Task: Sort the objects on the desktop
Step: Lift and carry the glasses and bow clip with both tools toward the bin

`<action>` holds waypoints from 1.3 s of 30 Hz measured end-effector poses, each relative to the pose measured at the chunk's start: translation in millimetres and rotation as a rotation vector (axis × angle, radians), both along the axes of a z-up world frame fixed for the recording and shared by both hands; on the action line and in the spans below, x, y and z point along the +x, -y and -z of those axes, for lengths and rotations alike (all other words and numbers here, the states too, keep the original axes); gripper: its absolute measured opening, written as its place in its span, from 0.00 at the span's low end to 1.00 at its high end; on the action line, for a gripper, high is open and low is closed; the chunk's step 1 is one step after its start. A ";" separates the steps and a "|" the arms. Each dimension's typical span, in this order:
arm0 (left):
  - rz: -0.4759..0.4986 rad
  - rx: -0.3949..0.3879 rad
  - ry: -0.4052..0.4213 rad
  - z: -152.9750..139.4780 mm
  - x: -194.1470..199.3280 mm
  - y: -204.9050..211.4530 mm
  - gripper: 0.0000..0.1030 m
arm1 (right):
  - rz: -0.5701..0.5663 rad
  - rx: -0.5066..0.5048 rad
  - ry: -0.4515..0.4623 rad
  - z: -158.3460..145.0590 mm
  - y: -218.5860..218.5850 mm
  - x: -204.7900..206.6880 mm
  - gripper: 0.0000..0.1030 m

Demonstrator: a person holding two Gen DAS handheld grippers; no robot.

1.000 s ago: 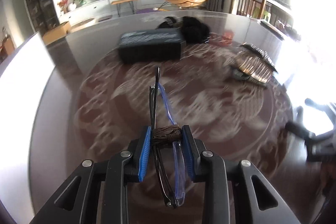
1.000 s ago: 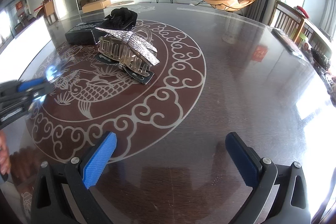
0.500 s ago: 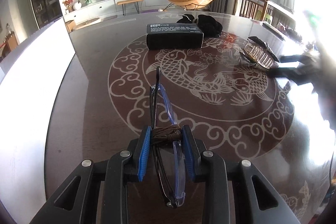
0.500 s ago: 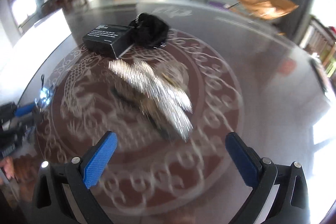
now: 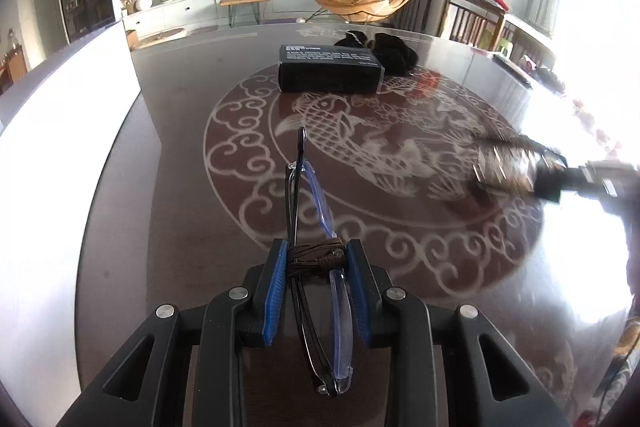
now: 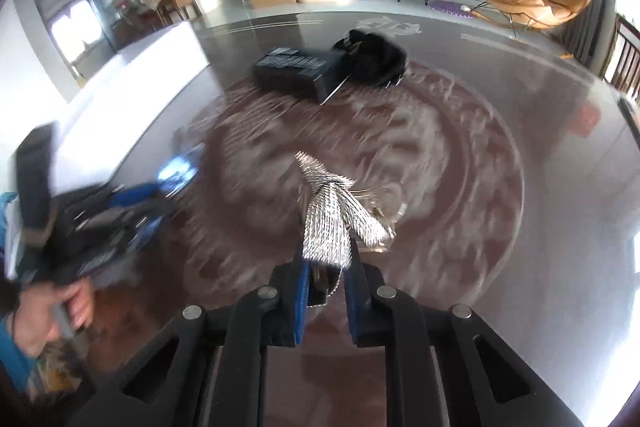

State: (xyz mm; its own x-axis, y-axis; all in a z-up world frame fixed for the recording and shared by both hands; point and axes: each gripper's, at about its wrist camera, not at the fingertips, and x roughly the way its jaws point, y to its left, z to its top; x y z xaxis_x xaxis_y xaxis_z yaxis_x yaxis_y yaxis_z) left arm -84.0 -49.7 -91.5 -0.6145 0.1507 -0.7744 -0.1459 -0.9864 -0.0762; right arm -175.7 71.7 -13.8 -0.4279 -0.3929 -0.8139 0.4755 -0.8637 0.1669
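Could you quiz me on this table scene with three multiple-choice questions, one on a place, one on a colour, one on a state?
1. Where does the black box lie?
A. at the table's far side, beside the black fabric heap
B. under the glasses
C. on the orange chair

2. What colour are the pads on the left gripper?
A. red
B. blue
C. green

3. What is the right gripper doing?
A. hanging open
B. holding a cup
C. shut on the sparkly hair claw

Answers: 1 A, box and heap sit together far across the table; 2 B, blue pads clamp the folded glasses; 3 C, the claw sits between closed pads.
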 end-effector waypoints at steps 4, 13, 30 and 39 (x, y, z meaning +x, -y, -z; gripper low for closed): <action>0.028 0.009 0.000 -0.5 26.5 -2.3 0.29 | 0.030 0.009 -0.019 17.8 -12.8 66.8 0.17; 0.026 0.020 0.001 0.6 43.4 -2.2 0.29 | 0.044 -0.016 -0.074 29.2 -35.8 94.0 0.80; 0.042 0.043 -0.065 -11.0 79.6 -2.0 0.28 | 0.087 -0.026 -0.082 17.3 -9.7 68.3 0.50; 0.025 0.181 -0.169 -65.9 114.1 15.1 0.28 | 0.041 -0.085 -0.121 -28.5 -1.5 86.5 0.50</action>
State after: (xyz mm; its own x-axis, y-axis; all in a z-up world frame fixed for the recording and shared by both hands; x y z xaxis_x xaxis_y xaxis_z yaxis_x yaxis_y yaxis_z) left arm 30.1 -64.8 -25.6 -0.7271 0.2944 -0.6202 -0.1954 -0.9548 -0.2242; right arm -89.2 73.1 14.7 -0.5383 -0.4385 -0.7197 0.4609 -0.8681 0.1842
